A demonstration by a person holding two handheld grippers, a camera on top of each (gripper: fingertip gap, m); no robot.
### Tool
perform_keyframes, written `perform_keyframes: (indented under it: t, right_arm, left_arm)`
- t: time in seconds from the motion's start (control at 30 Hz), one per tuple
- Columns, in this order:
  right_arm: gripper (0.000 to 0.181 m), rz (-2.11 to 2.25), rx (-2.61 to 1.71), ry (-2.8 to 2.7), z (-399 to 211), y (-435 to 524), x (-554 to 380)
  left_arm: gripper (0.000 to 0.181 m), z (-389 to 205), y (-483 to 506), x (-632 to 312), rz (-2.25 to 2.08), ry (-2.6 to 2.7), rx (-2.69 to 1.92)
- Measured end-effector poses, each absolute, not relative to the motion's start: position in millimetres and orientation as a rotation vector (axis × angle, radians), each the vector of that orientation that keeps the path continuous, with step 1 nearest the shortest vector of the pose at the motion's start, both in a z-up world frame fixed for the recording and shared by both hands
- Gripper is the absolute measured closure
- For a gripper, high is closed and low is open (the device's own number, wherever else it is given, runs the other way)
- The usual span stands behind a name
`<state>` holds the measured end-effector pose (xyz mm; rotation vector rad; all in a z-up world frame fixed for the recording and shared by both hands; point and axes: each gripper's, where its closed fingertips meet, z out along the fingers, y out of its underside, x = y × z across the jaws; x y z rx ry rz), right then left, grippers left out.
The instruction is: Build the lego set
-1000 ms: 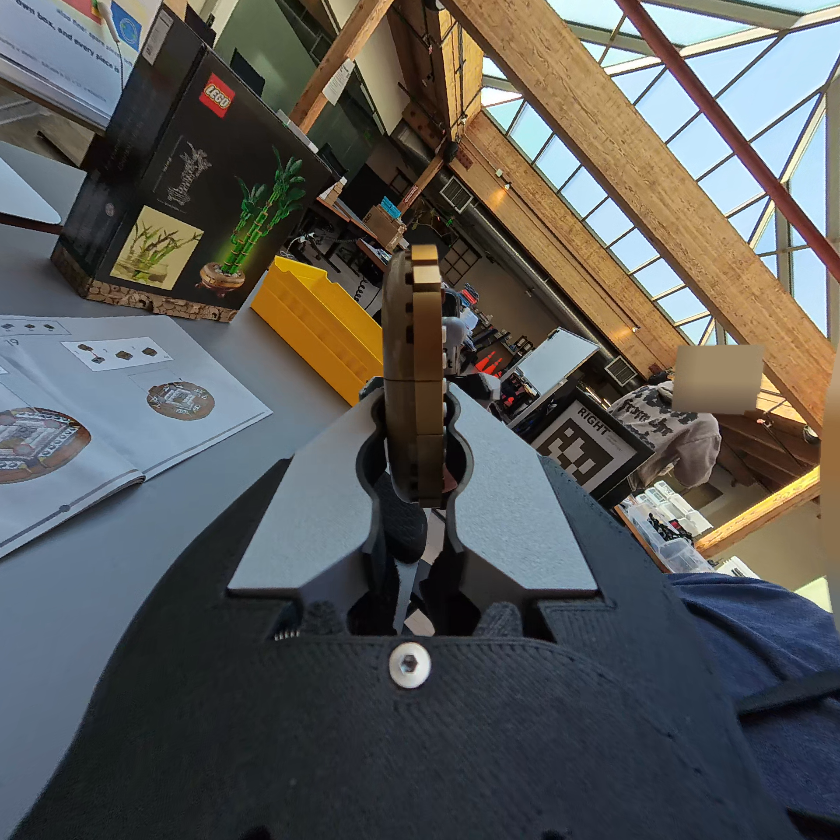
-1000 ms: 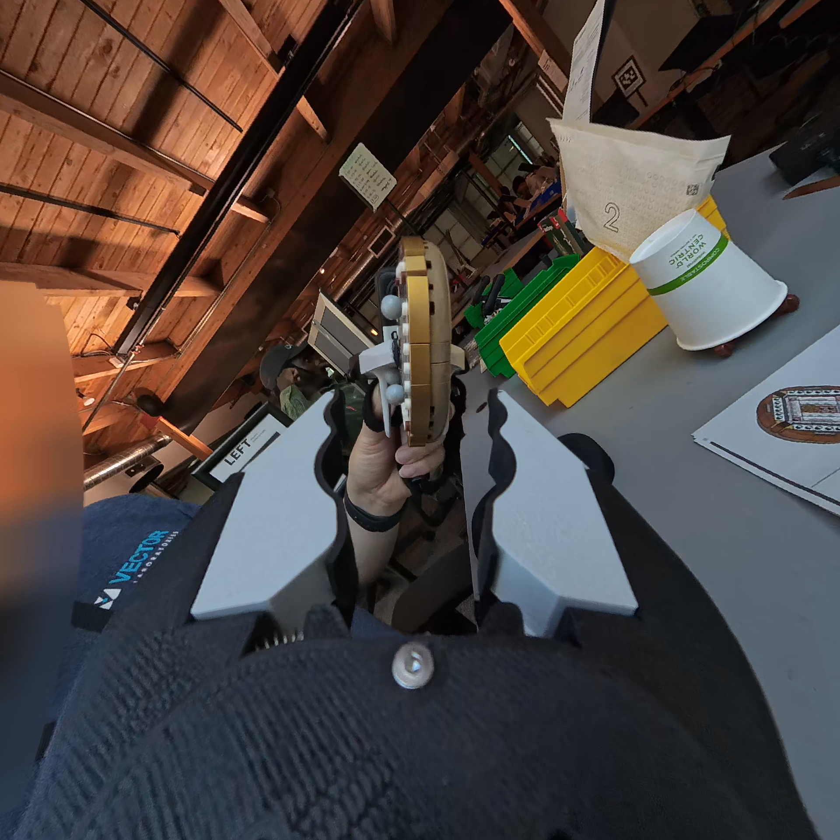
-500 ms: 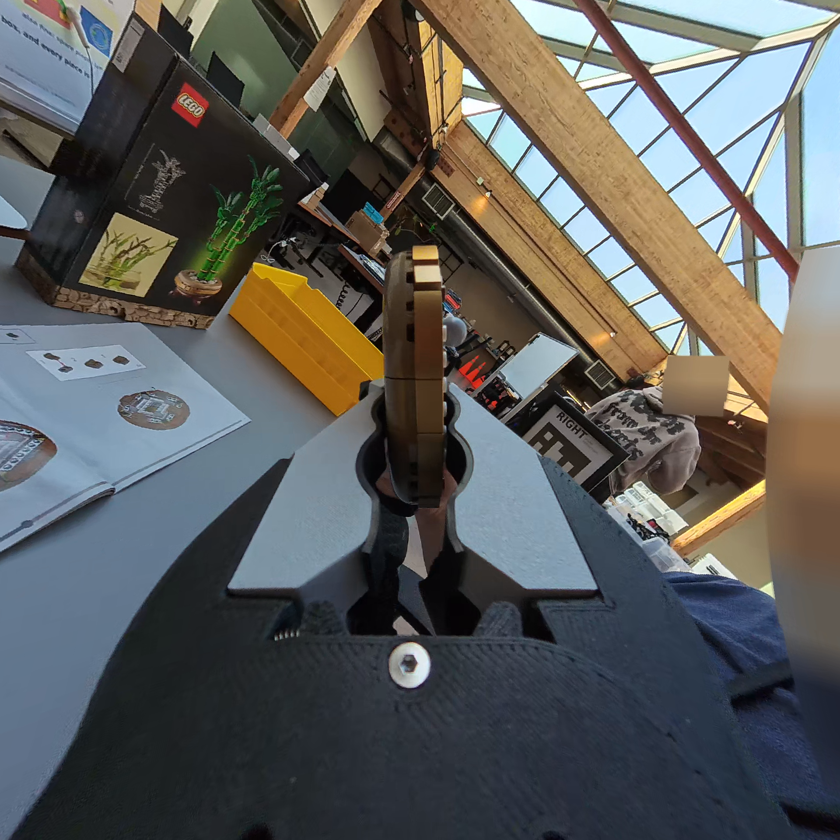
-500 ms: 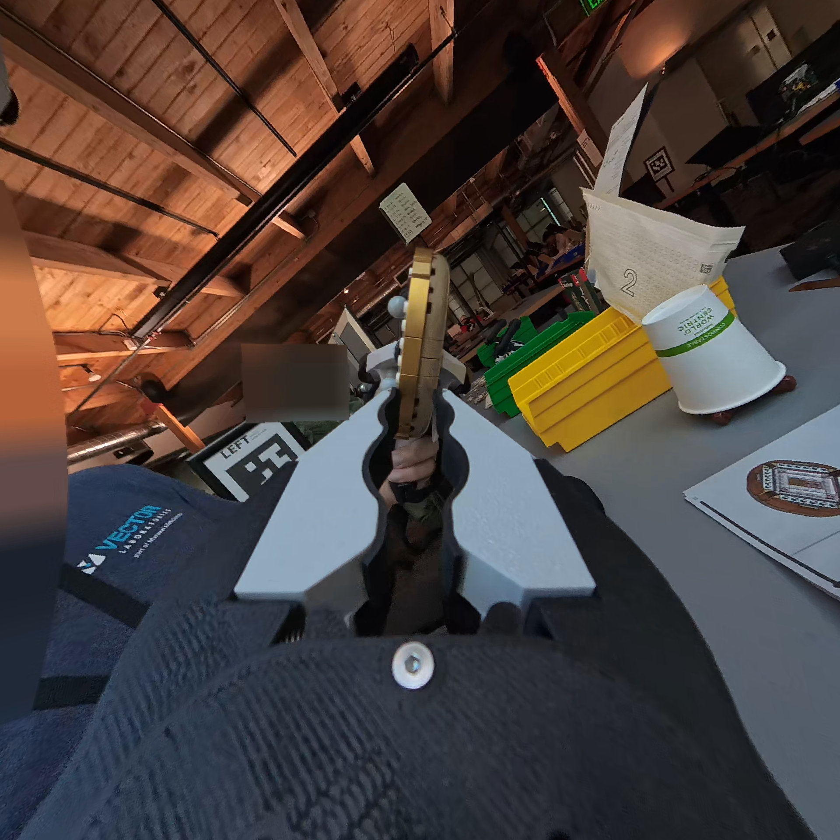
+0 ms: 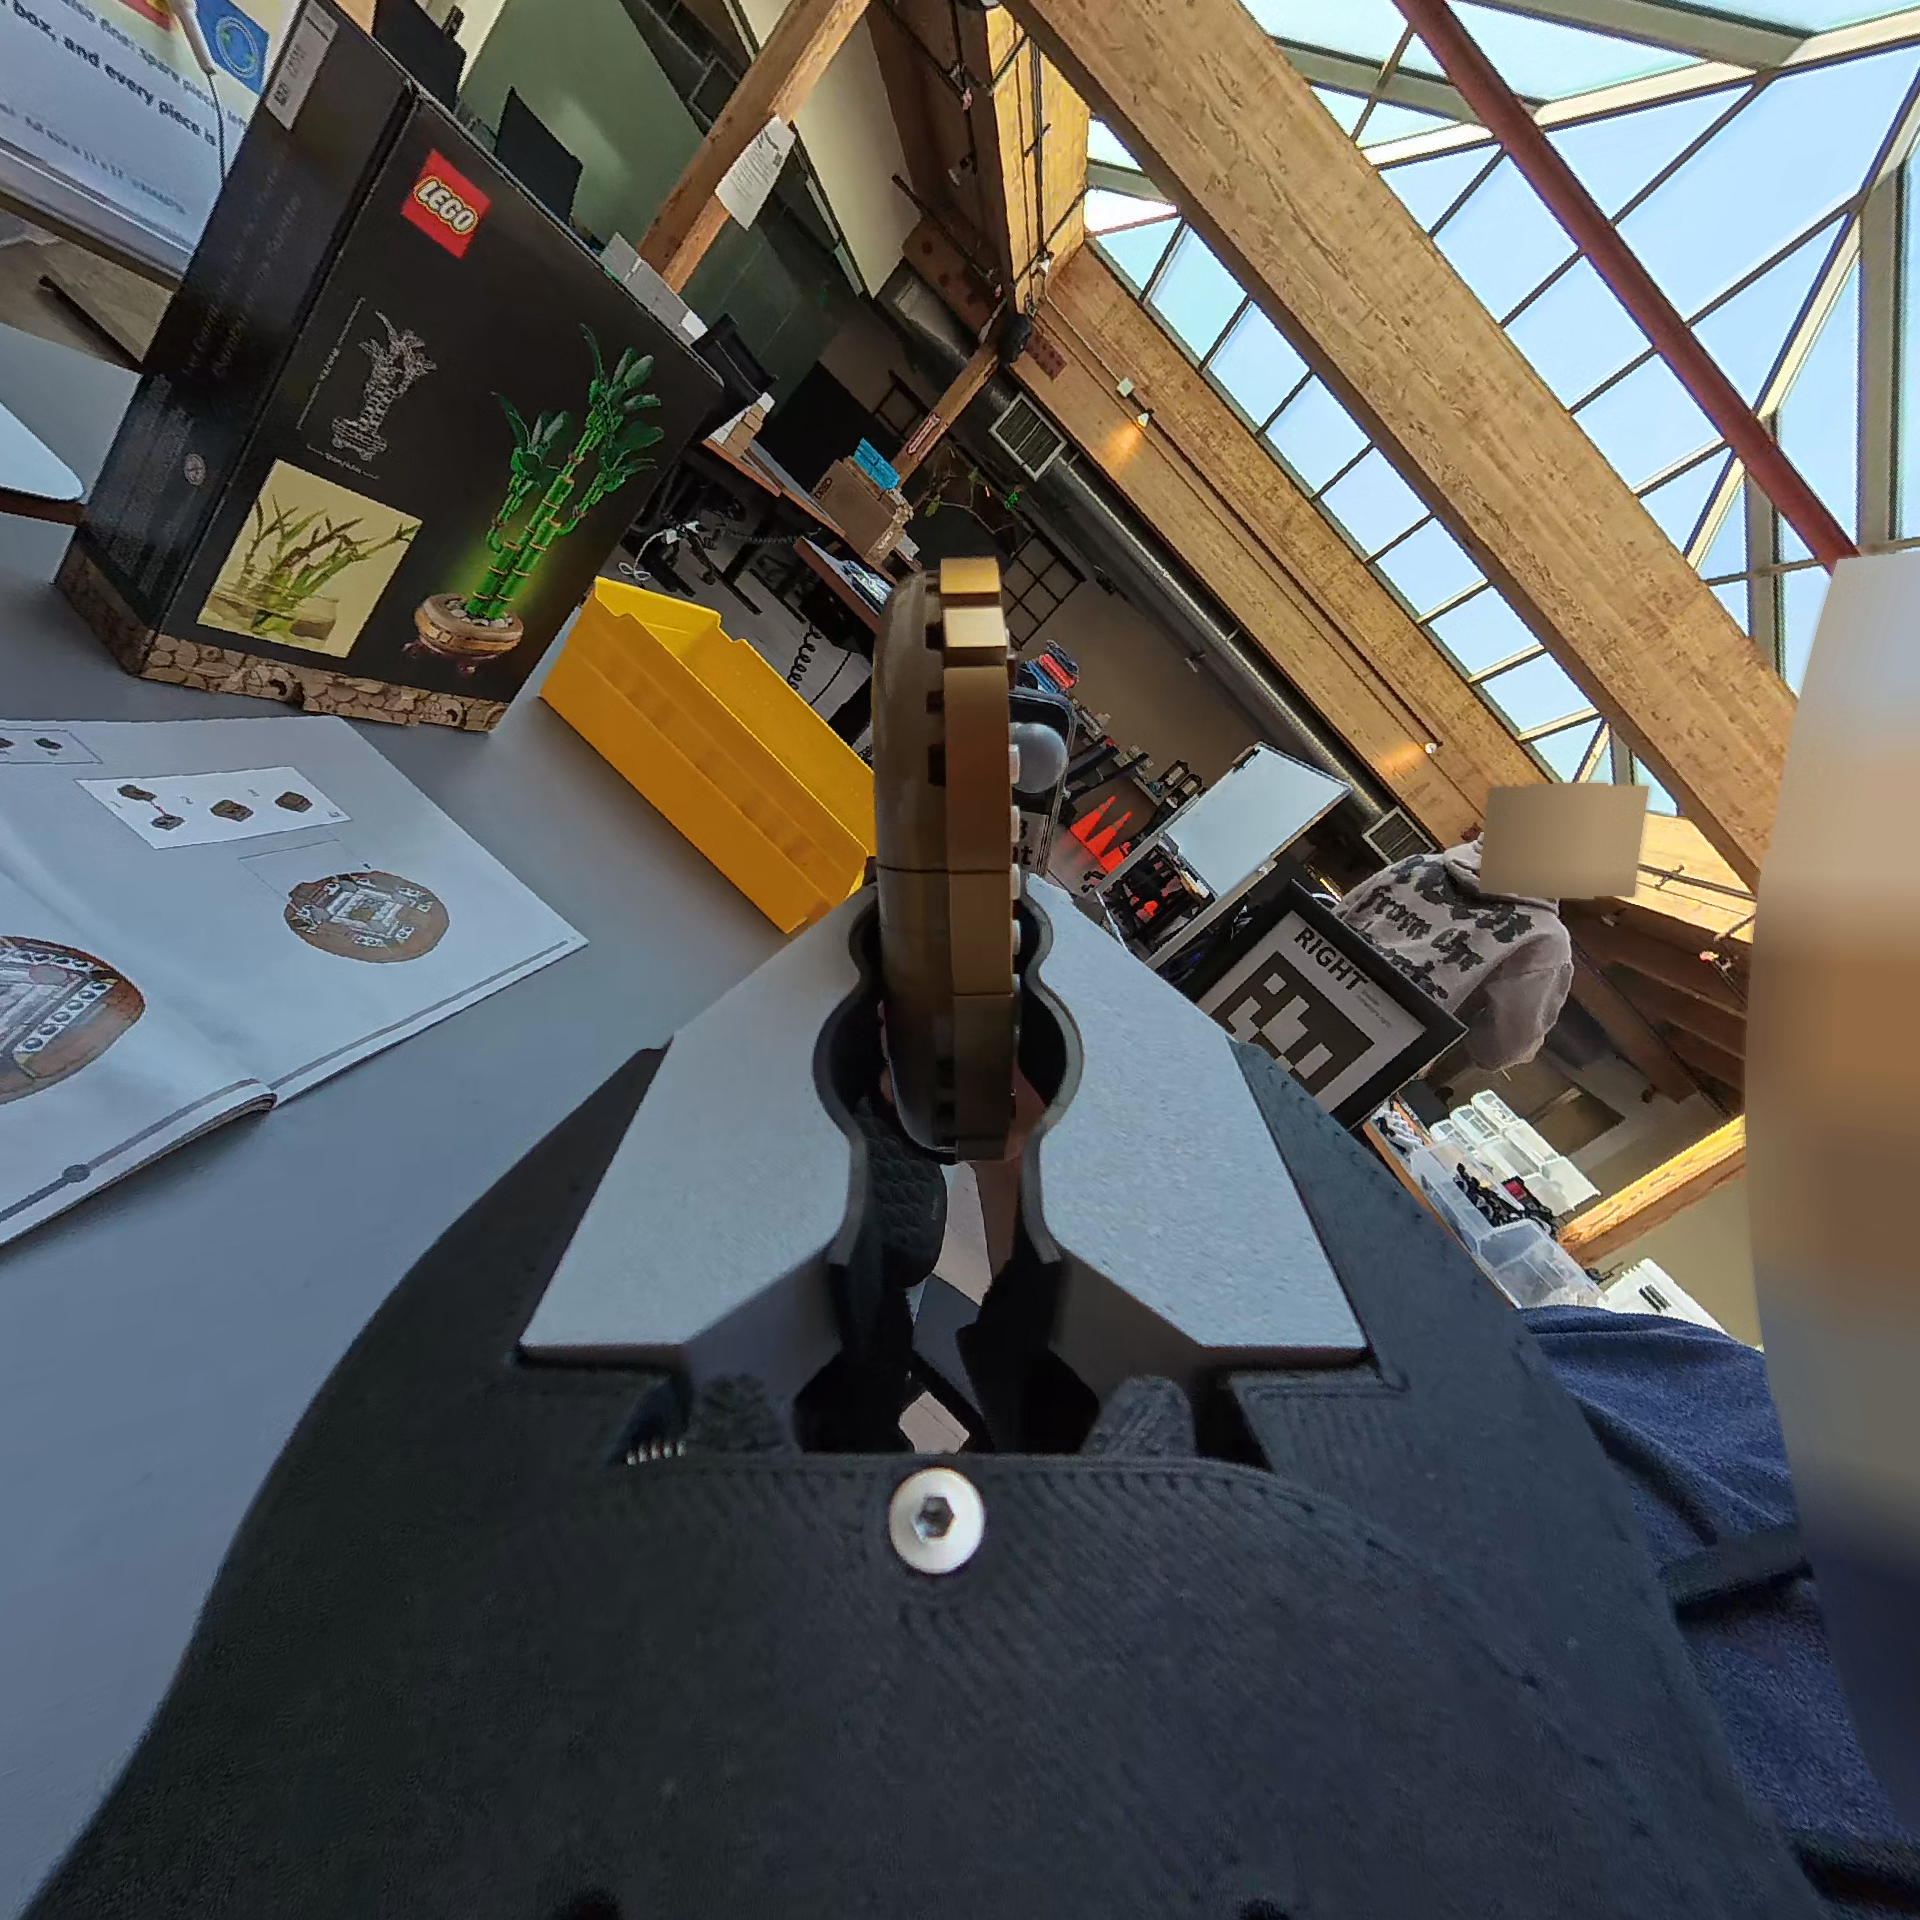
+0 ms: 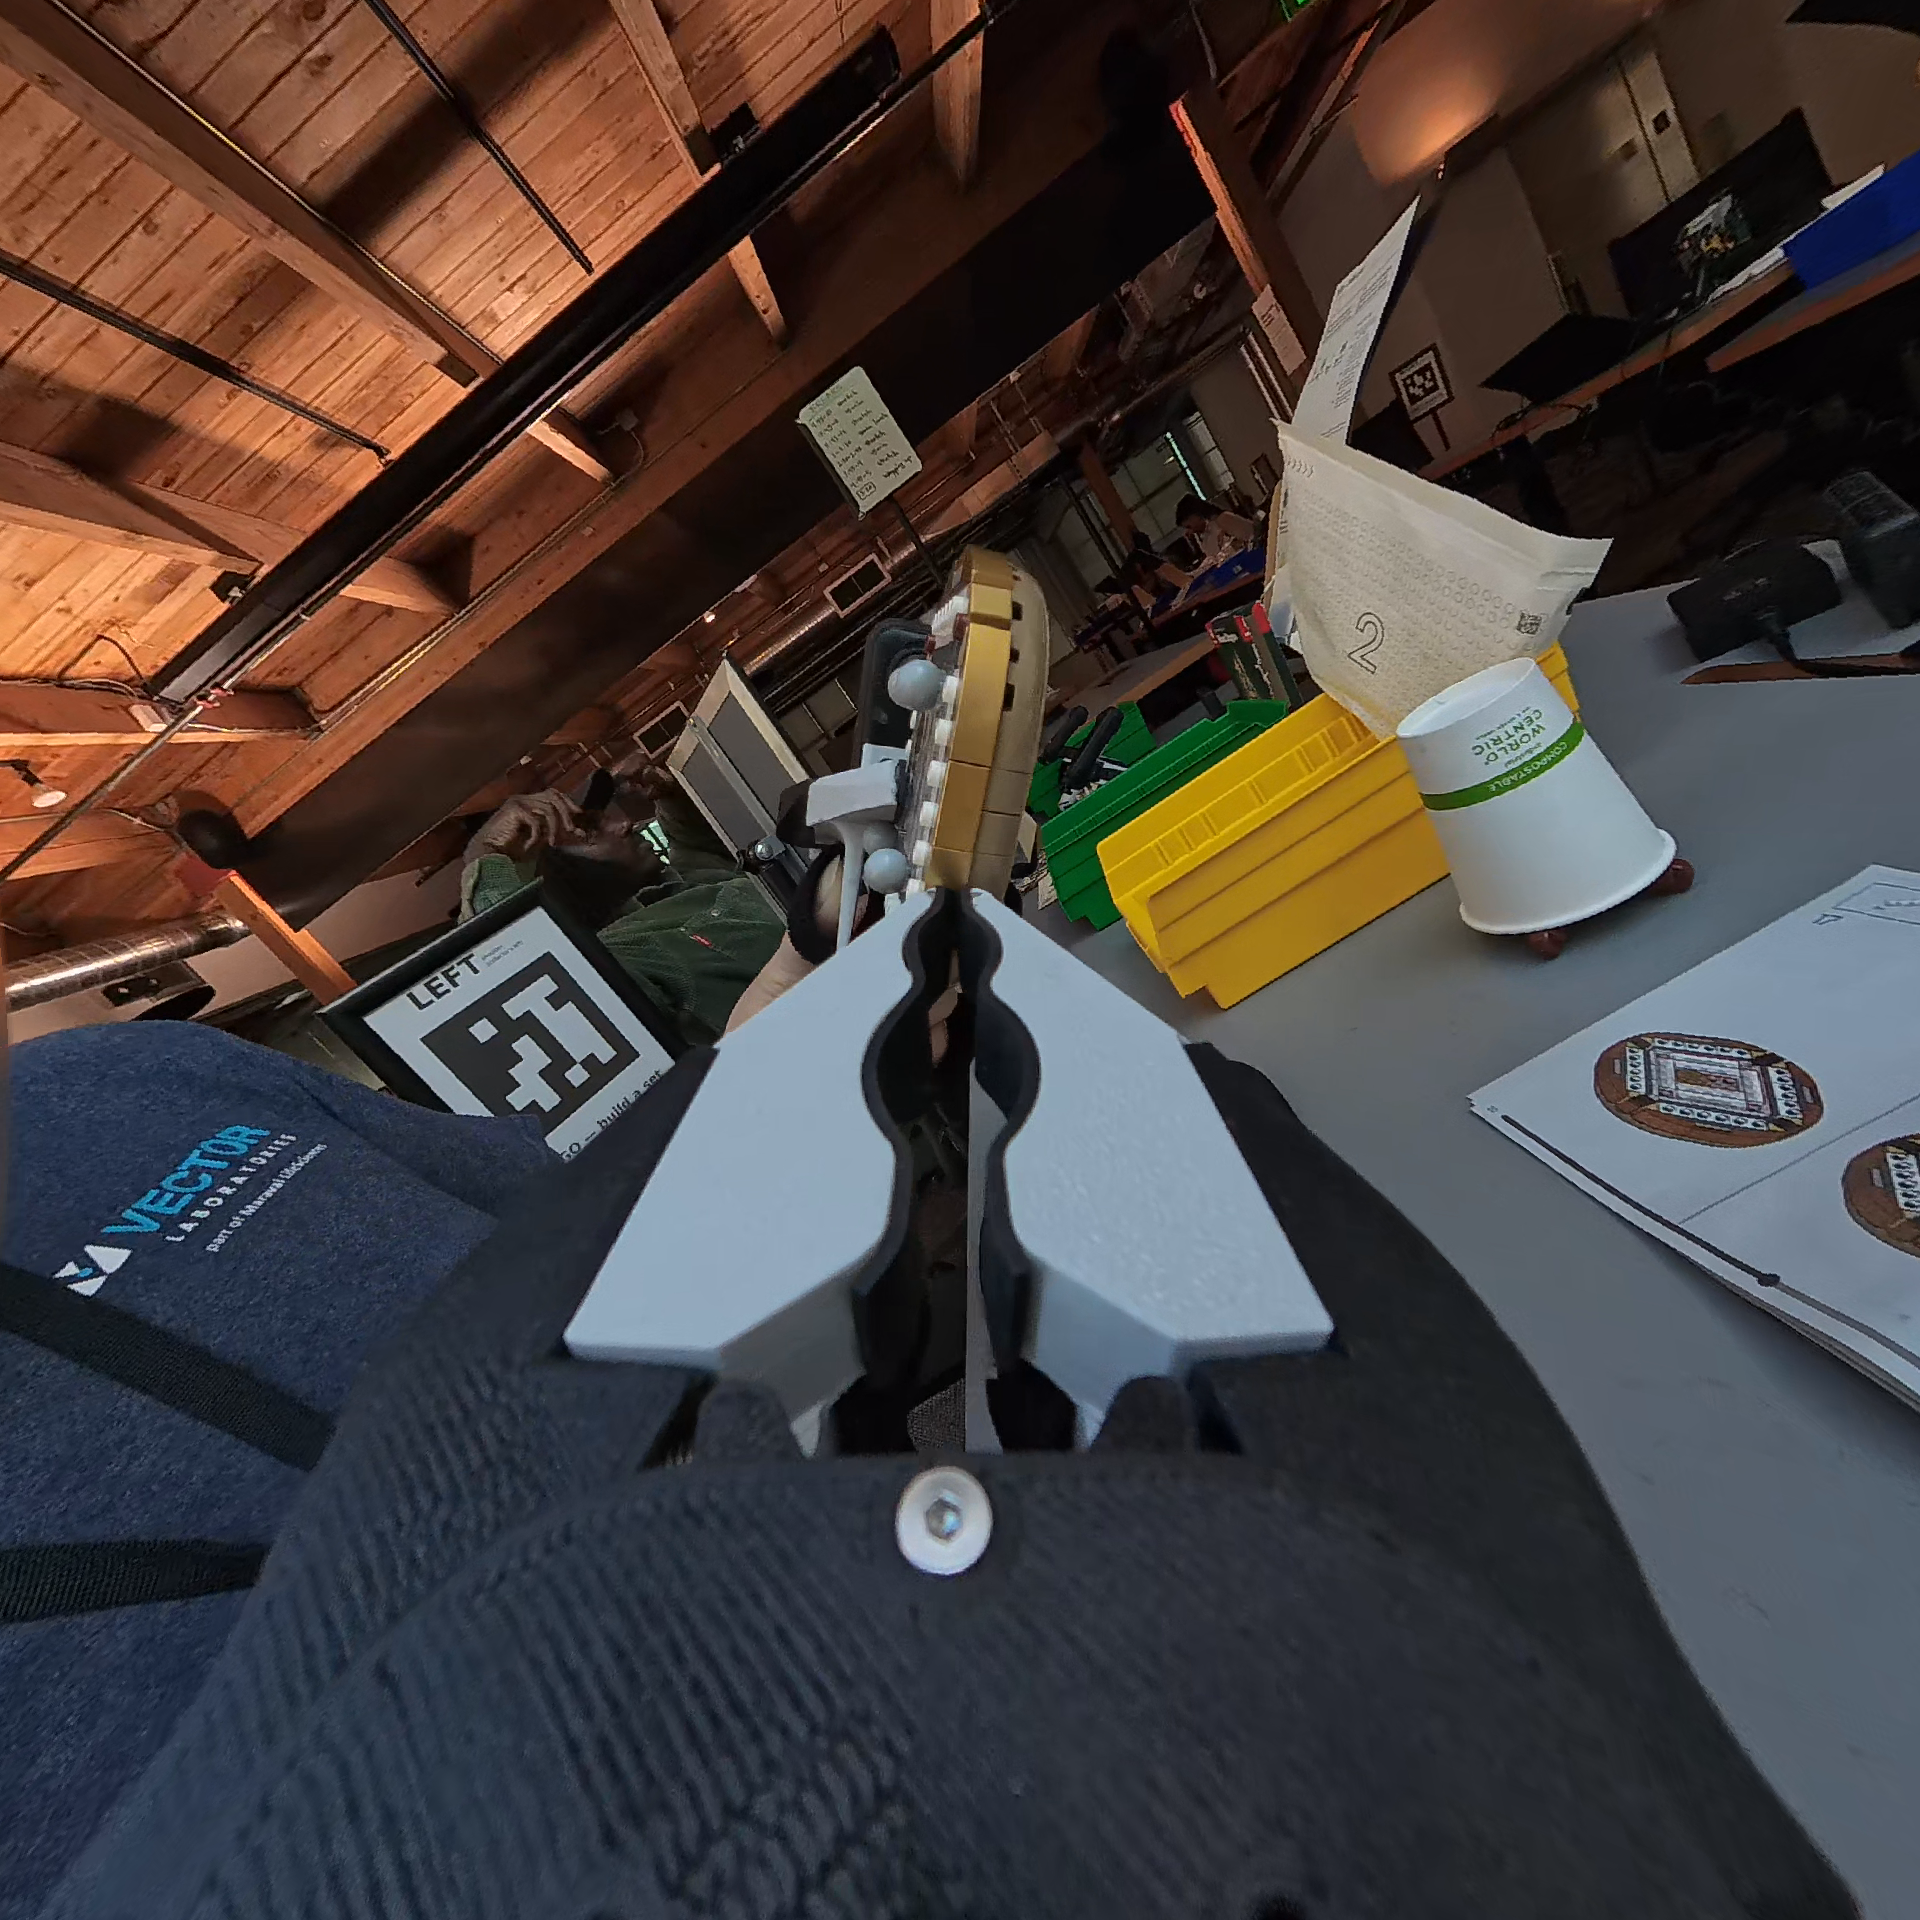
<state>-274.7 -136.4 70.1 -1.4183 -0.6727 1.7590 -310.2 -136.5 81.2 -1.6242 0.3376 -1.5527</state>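
— Grey surface (image 5: 623,790) beside you carries the lego box (image 5: 343,436); where's your disc?

— Your left tool (image 5: 948,997) pinches the round brown lego base (image 5: 940,852) edge-on, right of that box. Your right tool (image 6: 961,914) is pressed together just below it.

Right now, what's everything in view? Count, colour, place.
Round Lego disc: 1, brown-gold, edge-on in the left tongs.
Lego set box: 1, black, standing at the table's far side.
Instruction booklet: 1, white, open on the grey table.
Plastic bins: yellow stack, green behind it; count unclear.
Paper cup: 1, white, upside down beside the yellow bins.
Paper parts bag: 1, white, in the yellow bins.
Left tongs: grey, shut on the disc.
Right tongs: grey, shut, tips at the disc's lower edge; contact unclear.
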Motion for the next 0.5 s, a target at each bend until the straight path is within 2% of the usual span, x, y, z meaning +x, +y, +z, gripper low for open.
perform_keyframes:
  t: [0.13,0.2,0.5]
  right_arm:
    - [0.181,1.749,-1.429,-0.699,70.1,-137.5,-273.8]
    - [0.162,1.765,-1.431,-0.678,71.2,-135.0,-272.1]
    - [0.144,1.893,-1.426,-0.612,67.0,-135.3,-275.6]
  left_arm:
    - [0.161,80.8,-137.1,-309.5,-1.563,0.330,-1.625]
    - [0.162,78.3,-135.8,-309.3,-1.542,0.327,-1.640]
    - [0.162,75.4,-140.2,-303.2,-1.392,0.426,-1.662]
